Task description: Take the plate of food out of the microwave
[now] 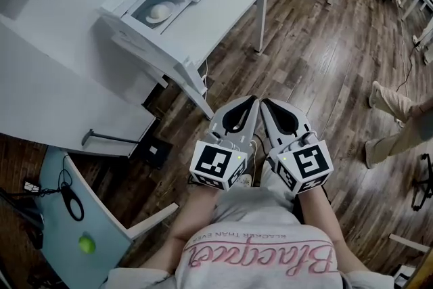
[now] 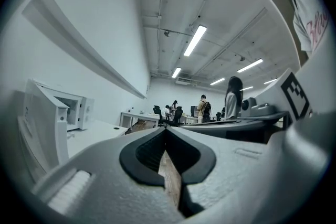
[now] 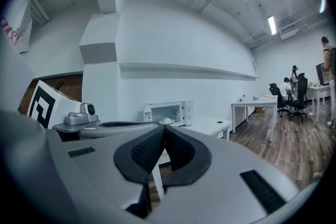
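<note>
- Head view: the microwave [image 1: 162, 3] sits on the white table [image 1: 230, 0] at upper left, well apart from you. Its front is open, so the cavity is free to reach into.
- The plate [image 1: 150, 18] lies inside that cavity with a pale mound of food [image 1: 162, 11] on it, untouched.
- Your left gripper [image 1: 250, 105] and right gripper [image 1: 267, 107] sit side by side just before your waist. The tips are near each other over the wood floor [image 1: 304, 44].
- That reads as a carry posture for the walk up, since there is nothing to hold yet.
- Left gripper view: the left gripper [image 2: 166, 131] is clenched with its tips meeting and nothing between them. Only floor shows through the slot behind the tips.
- The microwave is far to the left here, and its door [image 2: 39, 134] is swung out on your side. The right gripper's body rides just beside on the right.
- Right gripper view: the right gripper [image 3: 164, 128] is also clenched and empty.
- The microwave [image 3: 168, 112] stands almost straight past the tips, with the plate [image 3: 166, 121] showing at its mouth. You are aimed at the target.
- Judgement: the task has barely begun. You must close in and part the jaws before meeting the plate rim.
- Mind the swung door on the left as you reach in.
</note>
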{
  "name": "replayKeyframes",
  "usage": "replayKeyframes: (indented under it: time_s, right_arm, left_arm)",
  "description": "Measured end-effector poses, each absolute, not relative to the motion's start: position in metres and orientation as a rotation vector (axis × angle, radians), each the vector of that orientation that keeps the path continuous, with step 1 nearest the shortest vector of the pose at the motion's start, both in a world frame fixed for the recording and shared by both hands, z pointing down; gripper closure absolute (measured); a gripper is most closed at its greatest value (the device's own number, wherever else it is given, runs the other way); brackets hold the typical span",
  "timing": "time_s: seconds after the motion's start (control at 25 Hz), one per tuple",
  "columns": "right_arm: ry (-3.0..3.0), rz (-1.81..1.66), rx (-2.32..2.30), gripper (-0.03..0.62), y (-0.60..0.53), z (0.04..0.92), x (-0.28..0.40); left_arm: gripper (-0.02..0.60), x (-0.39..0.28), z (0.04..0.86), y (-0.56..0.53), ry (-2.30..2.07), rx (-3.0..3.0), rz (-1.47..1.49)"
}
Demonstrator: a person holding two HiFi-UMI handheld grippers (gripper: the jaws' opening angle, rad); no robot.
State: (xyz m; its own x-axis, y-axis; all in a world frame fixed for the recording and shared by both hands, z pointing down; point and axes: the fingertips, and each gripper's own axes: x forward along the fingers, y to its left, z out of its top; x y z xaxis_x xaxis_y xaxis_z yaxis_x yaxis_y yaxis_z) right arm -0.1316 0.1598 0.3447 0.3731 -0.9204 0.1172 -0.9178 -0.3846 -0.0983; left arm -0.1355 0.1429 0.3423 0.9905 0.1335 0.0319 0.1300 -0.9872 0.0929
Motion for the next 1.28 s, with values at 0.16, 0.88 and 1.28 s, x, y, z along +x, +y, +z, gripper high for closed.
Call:
replayKeyframes:
  time_s: [0.16,0.88,1.28]
  right_arm:
    - [1.75,-0.234,-2.579,0.583,0.154,0.344,-0.107]
    - [1.848,-0.232,-2.517,0.583,0.145,0.337,0.02]
    - [1.975,-0.228,-2.43,0.583,0.133,0.337,0.078]
  left_arm:
    - [0.578,-0.114,0.342,0.136,0.171,3.049,0.056]
    - [0.578,0.013,0.338,0.132,0.094,3.068,0.074]
    - [0.578,0.071,0.332,0.118,-0.11,3.08,0.049]
